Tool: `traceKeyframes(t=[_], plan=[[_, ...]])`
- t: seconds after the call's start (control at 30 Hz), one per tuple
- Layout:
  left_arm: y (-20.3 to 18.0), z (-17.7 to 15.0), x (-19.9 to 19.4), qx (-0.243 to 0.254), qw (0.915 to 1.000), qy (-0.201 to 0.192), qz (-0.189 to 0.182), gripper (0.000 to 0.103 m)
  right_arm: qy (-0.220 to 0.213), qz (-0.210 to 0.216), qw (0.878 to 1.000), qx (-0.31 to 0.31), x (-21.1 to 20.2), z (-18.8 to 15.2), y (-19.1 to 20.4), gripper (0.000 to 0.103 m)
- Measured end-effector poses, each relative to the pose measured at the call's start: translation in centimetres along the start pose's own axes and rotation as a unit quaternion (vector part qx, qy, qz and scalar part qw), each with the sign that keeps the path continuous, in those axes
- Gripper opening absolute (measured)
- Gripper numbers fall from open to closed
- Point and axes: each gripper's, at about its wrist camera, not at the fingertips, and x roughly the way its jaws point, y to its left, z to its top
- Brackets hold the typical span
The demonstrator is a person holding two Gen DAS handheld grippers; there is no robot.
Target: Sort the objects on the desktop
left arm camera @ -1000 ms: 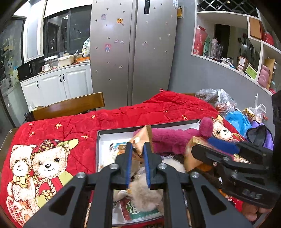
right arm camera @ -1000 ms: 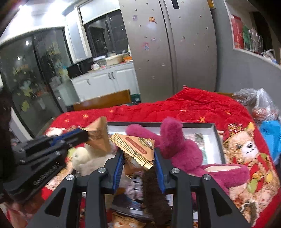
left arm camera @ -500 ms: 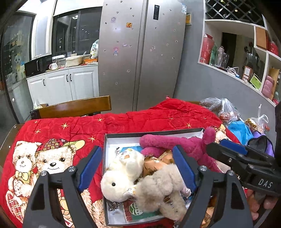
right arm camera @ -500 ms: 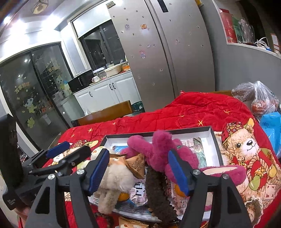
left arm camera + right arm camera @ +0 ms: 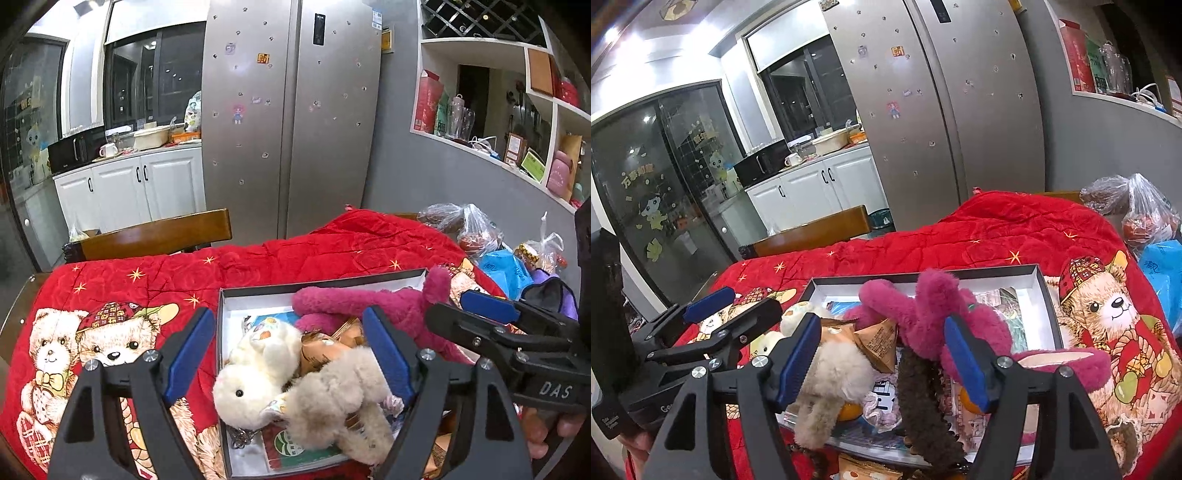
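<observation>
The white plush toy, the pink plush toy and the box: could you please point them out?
white plush toy (image 5: 243, 391), left wrist view, head.
pink plush toy (image 5: 934, 314), right wrist view, body.
box (image 5: 1043, 295), right wrist view, right wall.

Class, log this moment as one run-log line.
left gripper: open, empty | right gripper: open, empty, jaws just opened | shallow white box: holds magenta plush toy, cream plush toy

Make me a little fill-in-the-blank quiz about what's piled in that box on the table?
The long-limbed plush toy lying across the box is coloured ____.
The blanket under the box is ____.
Both grippers, left gripper and right gripper, have jaws standing ____.

Missing words: pink; red; open
</observation>
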Motion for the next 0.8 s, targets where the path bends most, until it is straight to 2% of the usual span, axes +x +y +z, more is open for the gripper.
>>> traceKeyframes(t=[0.1,0.27,0.4,0.47,0.5,0.53,0.6,0.7,0.77,0.8], plan=[[0.0,-0.1,-0.1,0.001,1.0000,-0.004,-0.001,0.089,-0.005,0.000,1.000,-0.005,-0.3,0.1,0.3,0.082],[0.1,0.1,-0.3,0.002,0.9998,-0.017,0.011,0.102,-0.009,-0.002,1.000,-0.020,-0.8,0.3,0.6,0.084],[0.8,0.5,-1.0,-0.021,0.9996,-0.016,-0.006,0.102,-0.017,-0.010,1.000,-0.023,-1.4,0.6,0.7,0.086],[1.0,0.7,-1.9,-0.030,0.9994,-0.019,-0.005,0.102,-0.024,-0.011,0.999,-0.028,-2.1,0.9,0.9,0.093],[1.0,0.8,-2.3,-0.033,0.9993,-0.016,-0.011,0.102,-0.024,-0.003,0.999,-0.033,-2.3,1.0,1.1,0.103],[1.0,1.1,-2.8,-0.033,0.9992,-0.009,-0.023,0.102,-0.025,0.009,0.999,-0.041,-2.9,1.1,1.5,0.103],[0.8,1.5,-4.8,-0.037,0.9985,-0.015,-0.037,0.102,-0.047,0.009,0.998,-0.045,-4.2,1.3,2.1,0.103],[0.3,1.6,-9.0,-0.038,0.9976,-0.051,-0.028,0.102,-0.071,0.016,0.996,-0.042,-7.3,1.7,3.1,0.103],[-0.4,1.1,-12.6,-0.030,0.9965,-0.076,-0.020,0.102,-0.089,-0.001,0.995,-0.053,-10.1,1.6,4.3,0.103],[-0.8,0.8,-14.3,-0.023,0.9959,-0.087,-0.014,0.102,-0.100,-0.023,0.993,-0.058,-11.7,1.3,5.1,0.103]])
